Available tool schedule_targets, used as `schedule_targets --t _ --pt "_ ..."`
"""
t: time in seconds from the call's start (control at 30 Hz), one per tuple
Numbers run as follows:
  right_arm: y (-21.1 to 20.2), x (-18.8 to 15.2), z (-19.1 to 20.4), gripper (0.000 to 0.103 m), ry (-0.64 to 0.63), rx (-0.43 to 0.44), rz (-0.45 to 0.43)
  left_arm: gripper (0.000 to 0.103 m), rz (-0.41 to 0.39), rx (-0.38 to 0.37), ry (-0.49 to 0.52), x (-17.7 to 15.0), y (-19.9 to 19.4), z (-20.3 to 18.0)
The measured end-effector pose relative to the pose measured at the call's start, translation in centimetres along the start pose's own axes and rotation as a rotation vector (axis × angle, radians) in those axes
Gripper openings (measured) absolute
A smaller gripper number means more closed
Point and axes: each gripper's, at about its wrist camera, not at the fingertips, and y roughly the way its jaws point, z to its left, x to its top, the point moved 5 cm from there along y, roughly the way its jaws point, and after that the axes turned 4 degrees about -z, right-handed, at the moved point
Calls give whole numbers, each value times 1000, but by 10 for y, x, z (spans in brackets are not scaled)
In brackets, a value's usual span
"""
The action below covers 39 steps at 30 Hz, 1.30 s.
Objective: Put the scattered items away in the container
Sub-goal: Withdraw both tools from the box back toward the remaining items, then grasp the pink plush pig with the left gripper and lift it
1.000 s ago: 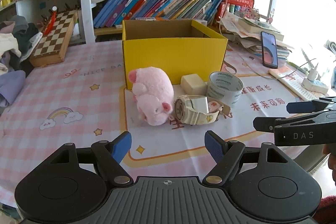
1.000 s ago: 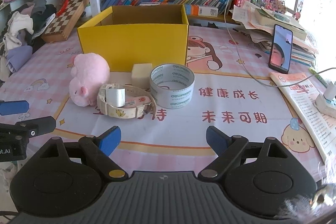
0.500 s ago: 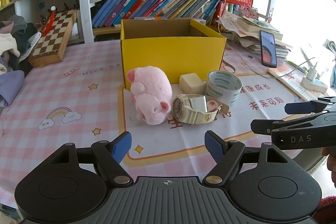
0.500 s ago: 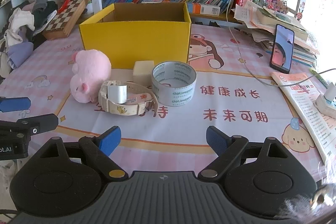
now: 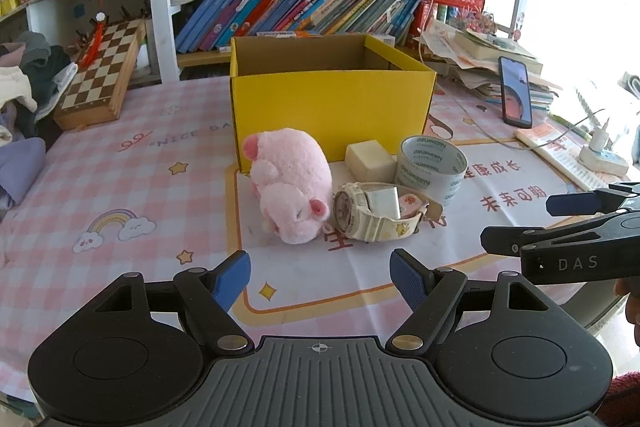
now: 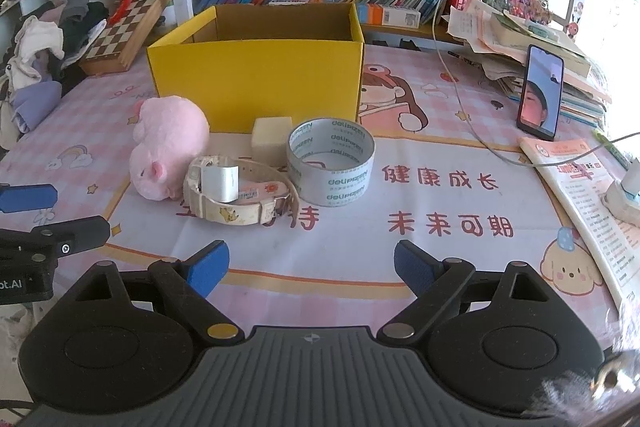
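Observation:
An open yellow cardboard box (image 5: 332,107) (image 6: 260,83) stands on the pink checked tablecloth. In front of it lie a pink plush pig (image 5: 290,183) (image 6: 166,147), a cream watch (image 5: 376,215) (image 6: 236,197), a cream cube (image 5: 370,159) (image 6: 271,137) and a roll of clear tape (image 5: 434,167) (image 6: 331,161). My left gripper (image 5: 320,277) is open and empty, short of the pig and watch. My right gripper (image 6: 310,269) is open and empty, short of the watch and tape. Each gripper shows at the edge of the other's view.
A folded chessboard (image 5: 104,79) leans at the back left beside a pile of clothes (image 6: 40,55). Shelves of books (image 5: 304,11) stand behind the box. A propped phone (image 6: 540,93), a cable, stacked papers and a booklet (image 6: 584,195) lie at the right.
Both grippers have moved a little closer to the items; the items look slightly larger. Nothing on the table has moved and both grippers stay open.

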Motion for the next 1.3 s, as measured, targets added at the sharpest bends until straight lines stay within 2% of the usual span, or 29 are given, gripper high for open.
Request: schedule_targets --t 0.6,1.3 --pt "18 6 -4 91 -2 4 30 79 16 8 -17 4 17 5" --pt "50 30 -16 91 -14 8 46 79 12 35 -61 22 46 15"
